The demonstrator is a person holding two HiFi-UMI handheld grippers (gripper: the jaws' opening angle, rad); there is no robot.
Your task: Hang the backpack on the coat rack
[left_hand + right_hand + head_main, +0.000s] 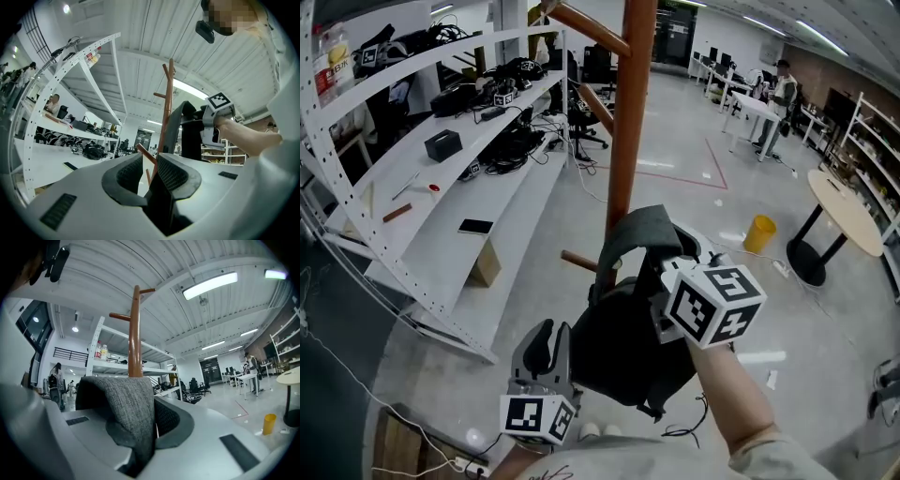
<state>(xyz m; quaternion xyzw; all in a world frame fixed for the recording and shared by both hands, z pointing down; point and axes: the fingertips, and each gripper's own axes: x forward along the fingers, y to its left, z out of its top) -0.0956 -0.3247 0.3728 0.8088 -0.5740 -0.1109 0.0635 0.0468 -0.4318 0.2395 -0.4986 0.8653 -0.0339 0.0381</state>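
The brown wooden coat rack (pixel 628 112) stands just beyond my hands, with angled pegs high up and a short peg (pixel 578 261) low on its left. The dark backpack (pixel 623 337) hangs in the air in front of the pole. My right gripper (pixel 661 272) is shut on the backpack's grey top loop (pixel 126 399), and the pole (pixel 135 333) rises right behind that loop. My left gripper (pixel 553 337) is at the bag's lower left side. Black fabric (pixel 161 206) is pinched deep between its jaws (pixel 150 171). The rack (pixel 167 103) shows beyond them.
White metal shelving (pixel 441 187) with cables, a black box and a phone runs along the left, close to the rack. On the floor to the right are a yellow bin (pixel 759 232) and a round table (pixel 848 211). A person (pixel 783 94) stands far back at desks.
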